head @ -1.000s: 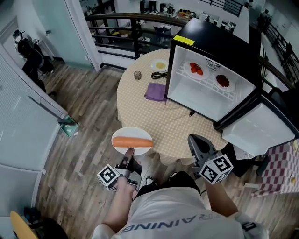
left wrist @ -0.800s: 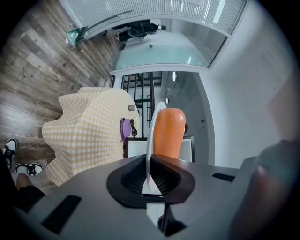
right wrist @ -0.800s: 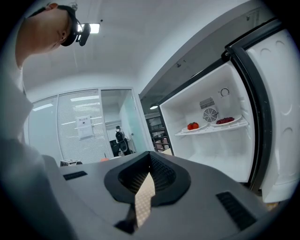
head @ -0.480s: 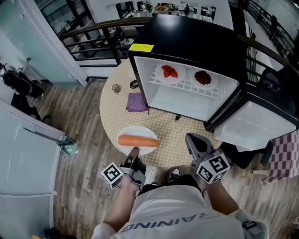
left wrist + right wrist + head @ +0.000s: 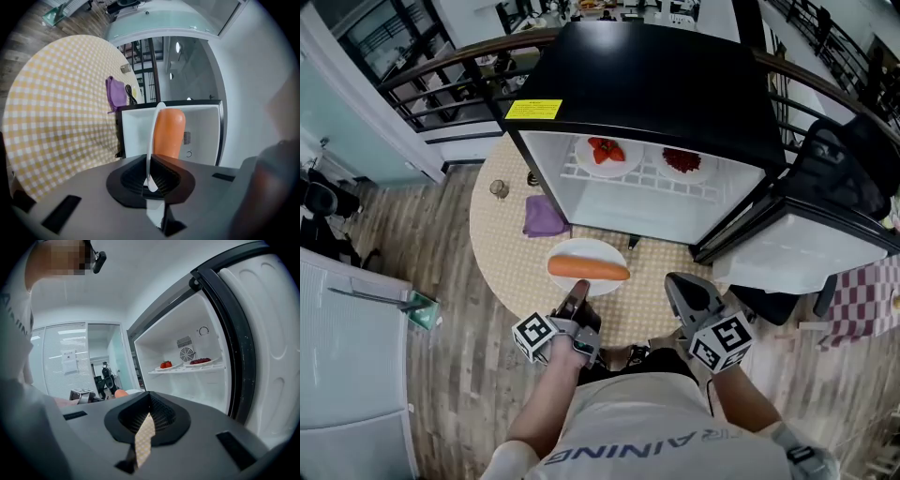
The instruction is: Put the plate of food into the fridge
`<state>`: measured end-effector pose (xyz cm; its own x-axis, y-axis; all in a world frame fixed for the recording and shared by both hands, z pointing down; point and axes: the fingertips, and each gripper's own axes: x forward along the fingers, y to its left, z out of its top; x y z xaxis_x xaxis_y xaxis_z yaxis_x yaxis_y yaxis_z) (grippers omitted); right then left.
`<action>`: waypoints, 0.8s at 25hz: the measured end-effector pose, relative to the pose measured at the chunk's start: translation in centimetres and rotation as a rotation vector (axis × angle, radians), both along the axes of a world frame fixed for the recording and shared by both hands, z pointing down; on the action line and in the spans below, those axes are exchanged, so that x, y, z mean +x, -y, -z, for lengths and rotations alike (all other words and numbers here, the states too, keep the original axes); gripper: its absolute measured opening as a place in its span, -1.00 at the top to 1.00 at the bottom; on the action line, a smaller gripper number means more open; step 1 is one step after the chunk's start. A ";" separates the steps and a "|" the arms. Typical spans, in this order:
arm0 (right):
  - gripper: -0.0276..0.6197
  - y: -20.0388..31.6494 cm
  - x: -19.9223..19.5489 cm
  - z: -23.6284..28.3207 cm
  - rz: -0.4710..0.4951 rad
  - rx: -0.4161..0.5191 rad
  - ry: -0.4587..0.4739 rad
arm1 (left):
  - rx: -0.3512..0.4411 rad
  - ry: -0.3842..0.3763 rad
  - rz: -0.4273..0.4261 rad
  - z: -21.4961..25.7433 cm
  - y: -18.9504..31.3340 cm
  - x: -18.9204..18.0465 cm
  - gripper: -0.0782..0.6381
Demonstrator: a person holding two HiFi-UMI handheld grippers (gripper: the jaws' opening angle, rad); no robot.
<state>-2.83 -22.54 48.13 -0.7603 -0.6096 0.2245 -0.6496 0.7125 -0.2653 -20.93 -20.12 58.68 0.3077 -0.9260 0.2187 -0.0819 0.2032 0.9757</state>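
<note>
The left gripper [image 5: 577, 294] is clenched on the near rim of the round white plate [image 5: 587, 255], which carries one long orange carrot-shaped piece of food [image 5: 589, 269]. The plate is held above the near edge of the round yellow-checked table [image 5: 502, 253], just in front of the open black mini fridge [image 5: 656, 84]. The right gripper [image 5: 684, 298] hangs empty, jaws together. Keeping the plate level should stop the food rolling off. The bare fridge floor under the white wire shelf [image 5: 643, 174], which already bears two filled plates, looks the easier spot.
</note>
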 end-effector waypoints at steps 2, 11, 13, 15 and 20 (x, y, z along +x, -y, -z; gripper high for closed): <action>0.85 0.1 -0.3 0.1 -0.023 -0.002 -0.003 | -0.007 0.012 -0.032 -0.6 1.5 0.1 0.72; 0.85 0.8 -1.1 0.4 -0.089 0.003 -0.013 | -0.008 -0.011 -0.095 -2.4 7.5 1.3 0.72; 0.85 0.8 -0.9 0.3 -0.098 -0.001 -0.021 | -0.025 -0.021 -0.091 -3.5 8.9 1.8 0.72; 0.85 0.8 -0.6 0.0 -0.109 -0.012 -0.030 | -0.045 -0.025 -0.091 -4.7 10.4 2.4 0.72; 0.85 0.5 -0.3 -0.5 -0.128 -0.025 -0.047 | -0.073 -0.026 -0.084 -6.4 14.3 3.2 0.72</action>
<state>-3.11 -23.07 48.66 -0.6652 -0.6946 0.2739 -0.7467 0.6168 -0.2491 -17.76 -34.40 65.11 0.3899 -0.8787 0.2753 -0.0765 0.2670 0.9606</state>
